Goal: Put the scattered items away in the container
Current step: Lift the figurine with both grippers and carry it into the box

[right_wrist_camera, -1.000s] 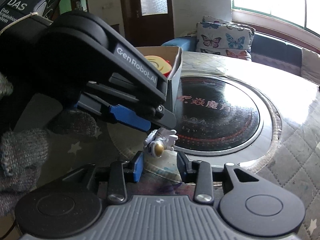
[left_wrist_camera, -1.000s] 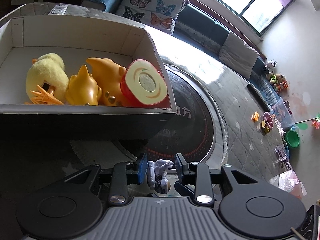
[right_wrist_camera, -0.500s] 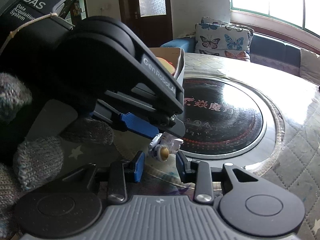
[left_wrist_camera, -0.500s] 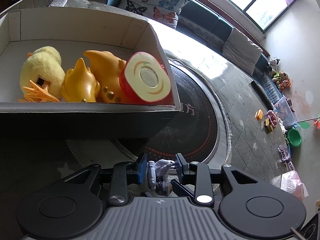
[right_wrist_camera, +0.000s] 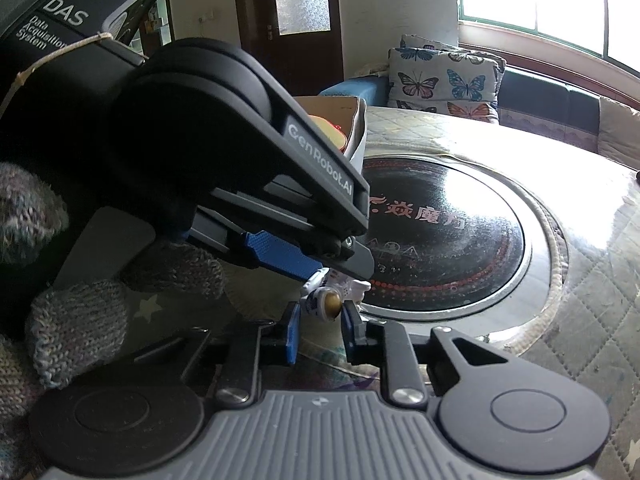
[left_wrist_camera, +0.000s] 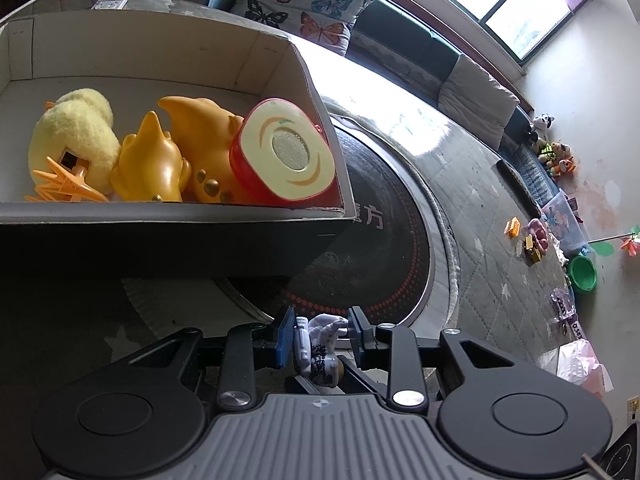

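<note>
Cardboard is making up the container, an open box (left_wrist_camera: pixel 312 92) sitting at ten o'clock in my left wrist view. Inside it I am seeing a yellow plush duck (left_wrist_camera: pixel 76 136) at the left end, two orange toy dolphins (left_wrist_camera: pixel 176 152) in the middle and a red and cream toy apple half (left_wrist_camera: pixel 286 156) leaning against the right wall.

At six o'clock a small white astronaut figure (left_wrist_camera: pixel 320 344) is standing between the pads of my left gripper (left_wrist_camera: pixel 320 336). Those jaws have just been closing; the blue pad is sitting against the figure's side and the other pad is reaching its raised arm, so I am reading it as gripped.

In the right wrist view the same figure (right_wrist_camera: pixel 326 298) is showing its gold visor at the centre. My right gripper (right_wrist_camera: pixel 320 334) has just been closing too and is pinching the figure's lower end, whereas a second ago the toy was lying just ahead of wider jaws. A gloved hand (right_wrist_camera: pixel 72 312) is showing at nine o'clock.
</note>
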### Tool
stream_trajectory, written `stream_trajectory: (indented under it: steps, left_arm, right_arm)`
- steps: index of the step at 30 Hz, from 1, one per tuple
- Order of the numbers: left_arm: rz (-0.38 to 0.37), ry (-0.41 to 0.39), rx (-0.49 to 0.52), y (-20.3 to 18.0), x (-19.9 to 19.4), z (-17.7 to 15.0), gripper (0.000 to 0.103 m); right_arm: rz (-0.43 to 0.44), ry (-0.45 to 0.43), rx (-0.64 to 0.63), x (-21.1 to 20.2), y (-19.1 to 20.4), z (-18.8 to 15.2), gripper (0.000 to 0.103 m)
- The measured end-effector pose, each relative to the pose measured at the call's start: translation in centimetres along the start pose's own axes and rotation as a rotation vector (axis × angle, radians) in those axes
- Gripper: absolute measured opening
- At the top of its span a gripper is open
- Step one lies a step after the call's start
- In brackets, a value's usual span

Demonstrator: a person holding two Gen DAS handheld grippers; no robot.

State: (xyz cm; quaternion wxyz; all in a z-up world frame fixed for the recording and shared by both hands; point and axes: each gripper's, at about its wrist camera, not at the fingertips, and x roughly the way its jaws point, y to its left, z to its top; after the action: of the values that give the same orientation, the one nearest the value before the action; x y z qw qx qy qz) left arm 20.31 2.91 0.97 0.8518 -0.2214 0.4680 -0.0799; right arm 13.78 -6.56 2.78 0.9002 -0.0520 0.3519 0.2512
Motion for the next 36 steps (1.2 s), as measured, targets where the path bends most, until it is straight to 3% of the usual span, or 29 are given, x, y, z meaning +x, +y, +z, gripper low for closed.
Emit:
stream_trajectory:
  steps: [21, 36]
  left_arm:
    - [-0.028, -0.093, -0.041, 1.1, -4.3, -0.8, 0.028]
    - [-0.002, -0.247, -0.076, 2.8, -9.2, 2.0, 0.027]
  right_arm:
    - [0.013, -0.075, -0.089, -2.4, 3.0, 1.1, 0.019]
    - [0.081, -0.181, -0.205, -1.3, 6.2, 6.1, 0.019]
